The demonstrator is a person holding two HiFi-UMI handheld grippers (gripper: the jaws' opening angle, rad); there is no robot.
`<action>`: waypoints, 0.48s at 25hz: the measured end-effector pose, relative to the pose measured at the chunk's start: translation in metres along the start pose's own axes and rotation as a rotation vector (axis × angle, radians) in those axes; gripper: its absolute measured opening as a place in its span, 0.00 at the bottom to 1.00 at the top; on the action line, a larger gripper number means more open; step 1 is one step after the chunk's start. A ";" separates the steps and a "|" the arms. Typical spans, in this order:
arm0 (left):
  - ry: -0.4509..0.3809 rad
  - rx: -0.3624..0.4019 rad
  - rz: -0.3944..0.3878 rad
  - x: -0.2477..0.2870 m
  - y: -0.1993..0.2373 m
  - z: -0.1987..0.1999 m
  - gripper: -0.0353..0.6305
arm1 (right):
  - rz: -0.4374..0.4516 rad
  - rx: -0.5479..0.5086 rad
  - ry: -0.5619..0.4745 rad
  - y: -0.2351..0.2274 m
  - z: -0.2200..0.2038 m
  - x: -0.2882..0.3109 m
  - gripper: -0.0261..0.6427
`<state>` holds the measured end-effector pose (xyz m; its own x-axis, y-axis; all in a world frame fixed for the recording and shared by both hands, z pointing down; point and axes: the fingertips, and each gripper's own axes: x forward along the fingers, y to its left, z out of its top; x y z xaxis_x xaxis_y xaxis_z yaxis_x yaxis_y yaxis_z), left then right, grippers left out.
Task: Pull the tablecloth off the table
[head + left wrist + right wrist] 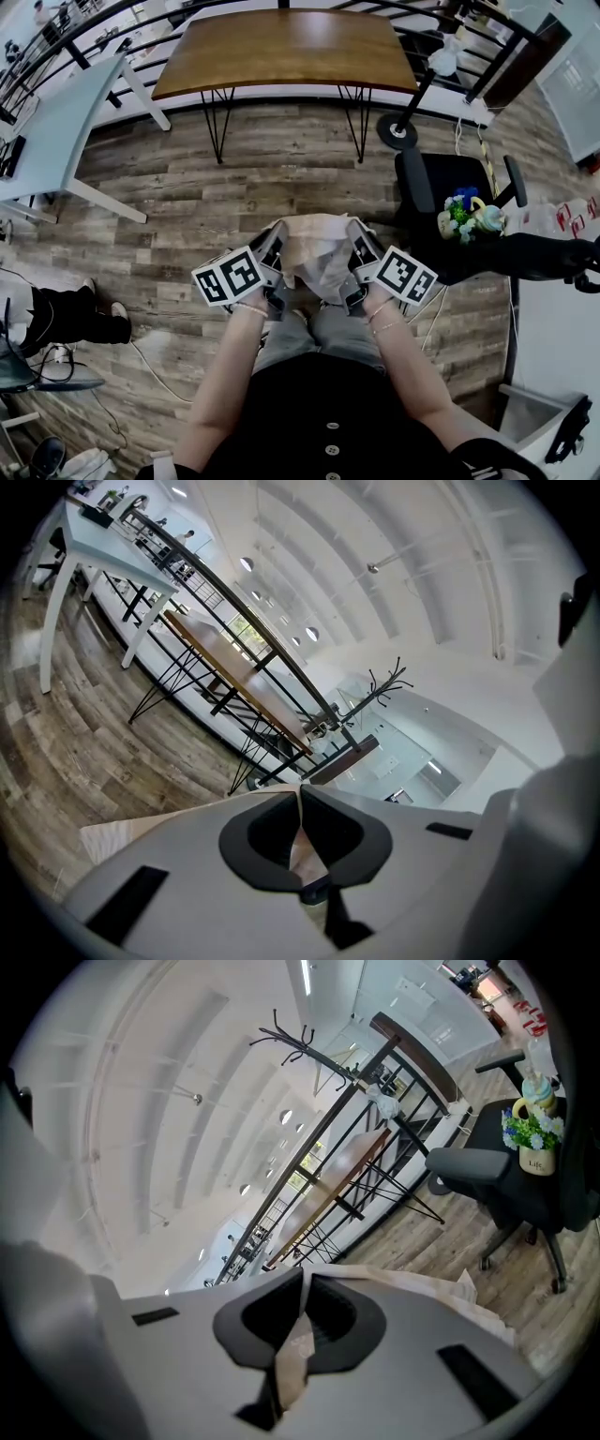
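The pale beige tablecloth [314, 251] hangs bunched between my two grippers, close to the person's body and well off the table. The brown wooden table [281, 49] stands bare at the far side of the head view. My left gripper [273, 253] is shut on the cloth's left edge; a strip of cloth [302, 850] shows pinched between its jaws. On the other side my right gripper [354, 251] is shut on the right edge, with a fold of cloth [295, 1349] caught in its jaws. Both grippers point up and away from the floor.
A black office chair [450, 220] holding a cup of flowers [464, 214] stands at the right. A pale blue-grey table [56, 122] is at the left, black railings [112, 42] run behind the brown table, and cables lie on the wood floor [187, 187].
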<state>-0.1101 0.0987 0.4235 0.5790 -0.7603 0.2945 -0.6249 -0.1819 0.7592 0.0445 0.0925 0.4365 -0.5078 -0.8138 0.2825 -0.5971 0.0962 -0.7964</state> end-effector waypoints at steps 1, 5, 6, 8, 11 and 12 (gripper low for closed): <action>-0.001 -0.003 -0.002 0.000 0.000 0.000 0.08 | 0.001 0.001 0.000 0.000 0.000 0.000 0.08; -0.001 -0.009 -0.002 0.000 0.001 -0.001 0.08 | 0.000 -0.019 0.010 -0.001 -0.001 0.001 0.08; -0.001 -0.010 -0.002 0.000 0.001 -0.001 0.08 | 0.001 -0.023 0.013 -0.001 -0.001 0.001 0.08; -0.001 -0.011 -0.001 0.000 0.001 -0.001 0.08 | 0.004 -0.024 0.016 -0.001 -0.001 0.001 0.08; -0.001 -0.014 0.000 0.000 0.001 0.000 0.08 | 0.007 -0.022 0.019 -0.001 -0.001 0.002 0.08; -0.001 -0.015 0.001 0.000 0.002 -0.001 0.08 | 0.007 -0.022 0.021 -0.001 -0.001 0.002 0.08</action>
<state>-0.1106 0.0986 0.4251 0.5779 -0.7611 0.2944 -0.6177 -0.1722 0.7673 0.0431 0.0915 0.4384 -0.5249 -0.8009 0.2882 -0.6070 0.1149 -0.7863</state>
